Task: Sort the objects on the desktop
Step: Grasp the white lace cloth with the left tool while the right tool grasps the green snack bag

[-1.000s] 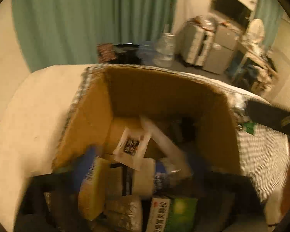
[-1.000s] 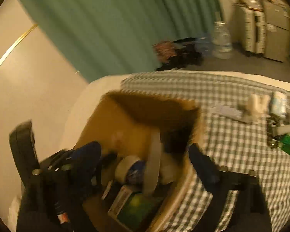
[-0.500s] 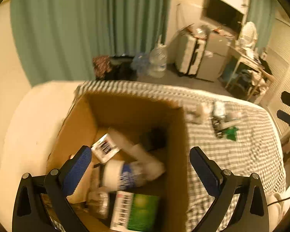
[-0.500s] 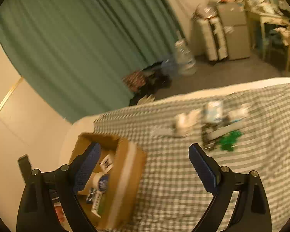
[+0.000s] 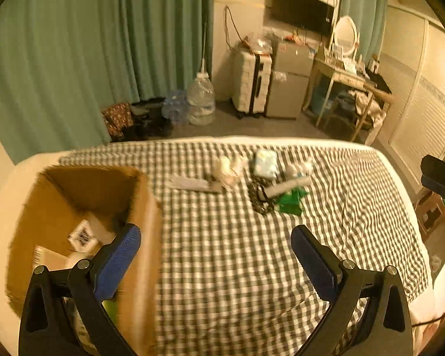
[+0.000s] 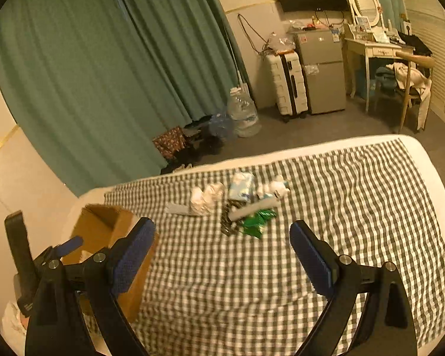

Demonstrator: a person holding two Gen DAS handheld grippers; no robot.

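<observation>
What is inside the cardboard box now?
In the cardboard box a white packet with black print and pale packaging show. The near wall and the left gripper hide the rest.

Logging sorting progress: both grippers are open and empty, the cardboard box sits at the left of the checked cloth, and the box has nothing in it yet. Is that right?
Not quite: the cardboard box already holds things. The left wrist view shows a white packet with a black printed label and other packaging inside. The rest stands: the left gripper and right gripper are open and empty, and the box sits at the left of the checked cloth.
</observation>
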